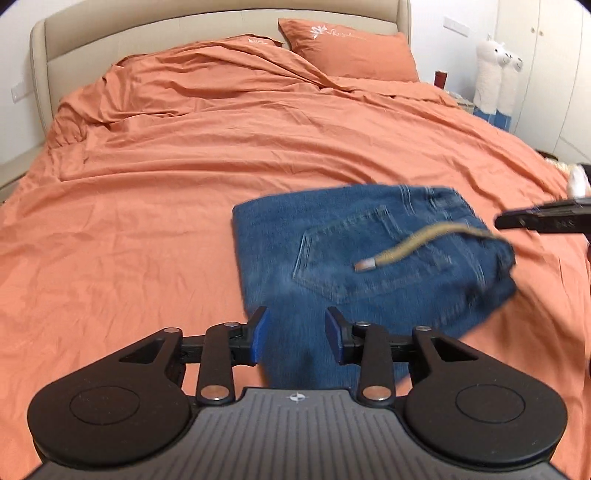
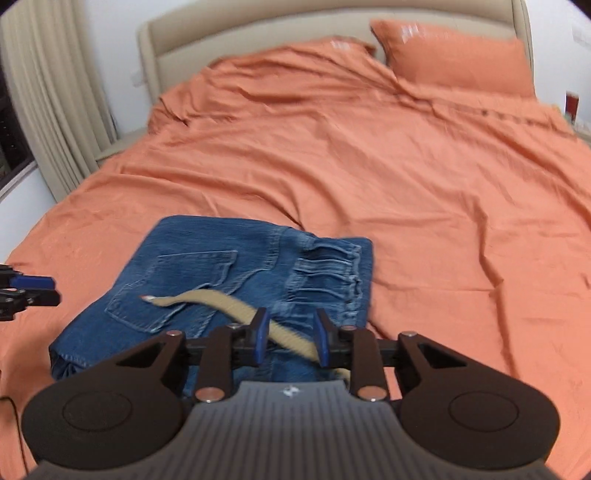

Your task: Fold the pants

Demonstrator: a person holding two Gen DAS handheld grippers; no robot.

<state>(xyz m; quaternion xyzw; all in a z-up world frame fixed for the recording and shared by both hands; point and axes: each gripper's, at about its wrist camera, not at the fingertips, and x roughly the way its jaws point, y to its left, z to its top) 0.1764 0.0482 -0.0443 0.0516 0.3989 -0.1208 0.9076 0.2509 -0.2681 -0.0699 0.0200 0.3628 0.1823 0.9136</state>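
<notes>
Blue denim pants lie folded into a compact stack on the orange bed, back pocket up. A tan drawstring cord with a metal tip lies across them. My left gripper is open and empty over the stack's near left corner. In the right wrist view the pants lie just ahead, and my right gripper is open, with the cord passing between its fingers, ungripped. The right gripper also shows in the left wrist view, and the left gripper shows at the right wrist view's left edge.
The orange duvet covers the bed, with pillows at a beige headboard. Plush alpacas stand at the right beside white cupboards. Beige curtains hang on the left.
</notes>
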